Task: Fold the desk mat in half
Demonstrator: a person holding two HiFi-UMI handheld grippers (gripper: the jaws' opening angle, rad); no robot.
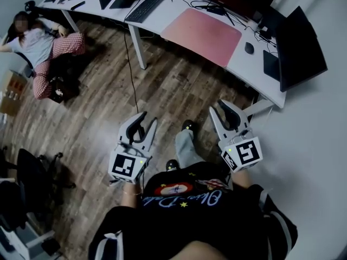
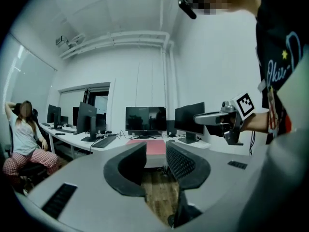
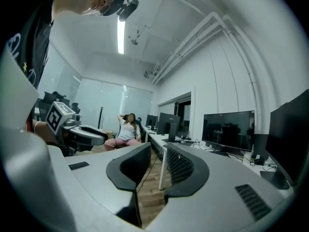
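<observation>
The pink desk mat [image 1: 200, 34] lies flat on the long white desk [image 1: 162, 15], far ahead of both grippers. In the left gripper view the desk mat [image 2: 155, 148] shows small and distant through the gap between the jaws. My left gripper [image 1: 147, 121] hangs over the wooden floor, open and holding nothing. My right gripper [image 1: 222, 108] is beside it near the desk's end, also open and empty. Seen from its own camera, the left gripper [image 2: 155, 154] has the right gripper [image 2: 217, 119] off to its right. The right gripper [image 3: 158, 161] points along the desk row.
A keyboard [image 1: 145, 7], a mouse [image 1: 249, 47] and dark monitors [image 1: 301, 47] stand on the desk around the mat. A person [image 1: 43, 47] sits leaning back in a chair at the left. A black office chair [image 1: 32, 172] stands at my near left. A cable [image 1: 130, 64] hangs from the desk.
</observation>
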